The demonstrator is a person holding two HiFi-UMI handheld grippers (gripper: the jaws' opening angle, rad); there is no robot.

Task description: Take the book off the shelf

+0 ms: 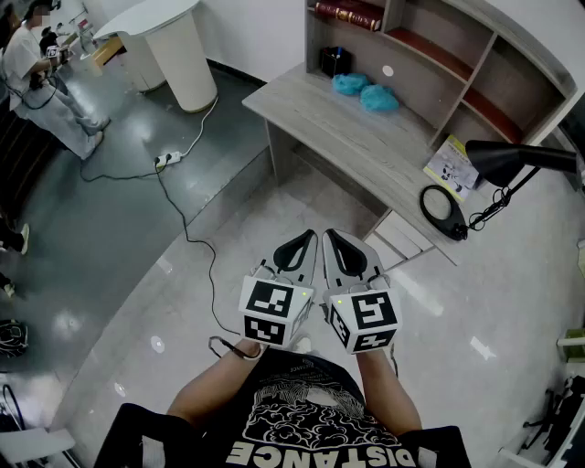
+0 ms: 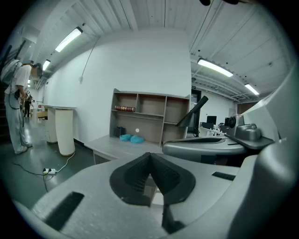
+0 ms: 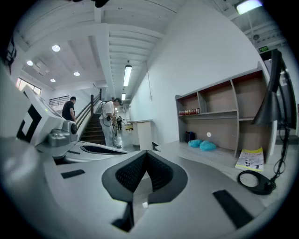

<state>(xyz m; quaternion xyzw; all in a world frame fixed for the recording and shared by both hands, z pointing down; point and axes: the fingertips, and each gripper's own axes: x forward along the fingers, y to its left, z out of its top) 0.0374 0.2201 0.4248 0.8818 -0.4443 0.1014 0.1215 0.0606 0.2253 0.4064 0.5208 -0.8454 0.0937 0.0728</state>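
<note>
At the near floor, well apart from the desk point(image 1: 347, 128), the person is holding the left gripper point(image 1: 303, 245) and right gripper point(image 1: 335, 245) pinched together, empty. The book point(image 1: 347, 14) is lying untaken in the shelf's point(image 1: 430, 50) far upper-left compartment.

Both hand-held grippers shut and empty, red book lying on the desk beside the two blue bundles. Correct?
No: the red book lies on the upper shelf, above the desk, per the head view. The blue bundles are on the desk; the left hand-held gripper and right hand-held gripper are shut and empty.
</note>
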